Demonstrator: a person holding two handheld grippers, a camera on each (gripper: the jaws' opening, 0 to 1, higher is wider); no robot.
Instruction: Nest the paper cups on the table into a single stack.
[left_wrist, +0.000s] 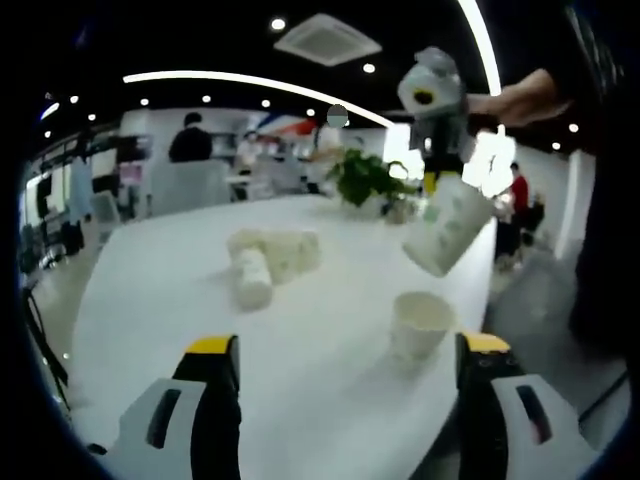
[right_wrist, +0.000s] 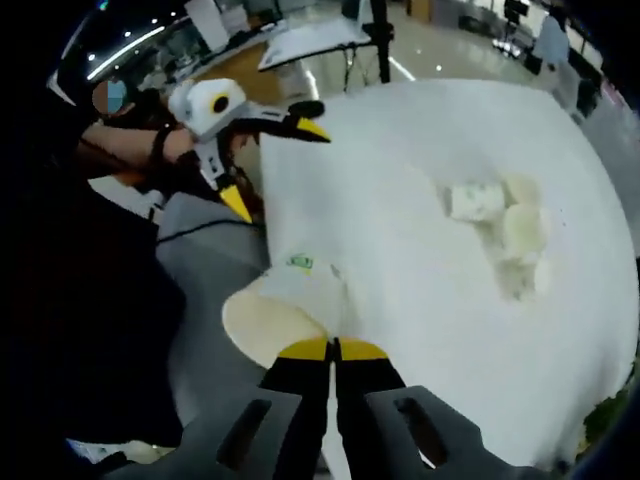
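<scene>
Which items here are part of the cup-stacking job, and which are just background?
Job:
- held paper cup, clamped in the right gripper
- upright paper cup on the table
- lying cups near the table's middle
- left gripper, open

Background:
- potted plant at the table's far end
- people and office furniture behind

Paper cups: one cup (left_wrist: 447, 229) is held up in the air at the far right, pinched in the right gripper (left_wrist: 433, 178). One cup (left_wrist: 419, 324) stands upright on the table (left_wrist: 320, 400) at the near right. A cluster of cups (left_wrist: 270, 260) lies on its side farther left; it looks like three, though the blur makes that count uncertain. Grippers: two, the left gripper (right_wrist: 272, 165) with jaws wide apart being the other. Tables with cups: one. Potted plants (left_wrist: 365, 178): one, at the far edge of the table. People in the far background: at least two.
</scene>
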